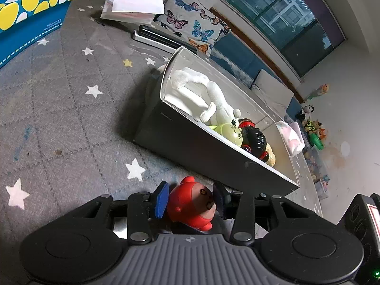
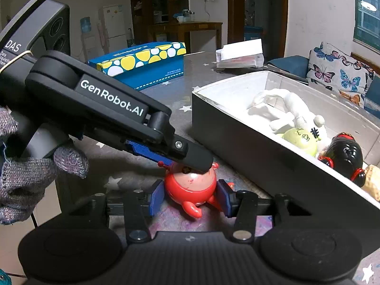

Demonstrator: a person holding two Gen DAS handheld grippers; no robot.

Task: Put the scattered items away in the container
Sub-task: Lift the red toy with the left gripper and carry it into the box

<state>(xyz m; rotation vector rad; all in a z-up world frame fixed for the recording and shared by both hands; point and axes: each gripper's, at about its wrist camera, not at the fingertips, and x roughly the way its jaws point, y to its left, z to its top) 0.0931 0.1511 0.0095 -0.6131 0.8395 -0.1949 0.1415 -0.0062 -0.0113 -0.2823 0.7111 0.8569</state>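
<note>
Red toy (image 2: 190,187) is pinched by both your left gripper (image 1: 190,200) and right gripper (image 2: 190,196). Pull apart and it pops out, away from the box (image 2: 237,128) at 2 o'clock.

Grey star-print table cover (image 1: 71,109), dark box (image 1: 190,142), blue carton (image 1: 30,11), red toy (image 1: 190,204)

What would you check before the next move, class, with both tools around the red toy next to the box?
1. Left tool on the red toy: ok, pads meet both sides.
2. Right tool on the same toy: ok, pads touch its sides.
3. Only one tool gripping: not ok, both hold it.
4. Box open on top: ok.
5. Room inside: ok, bare floor beside the white plush.
6. Way to the box: ok, nothing between toy and wall.
</note>
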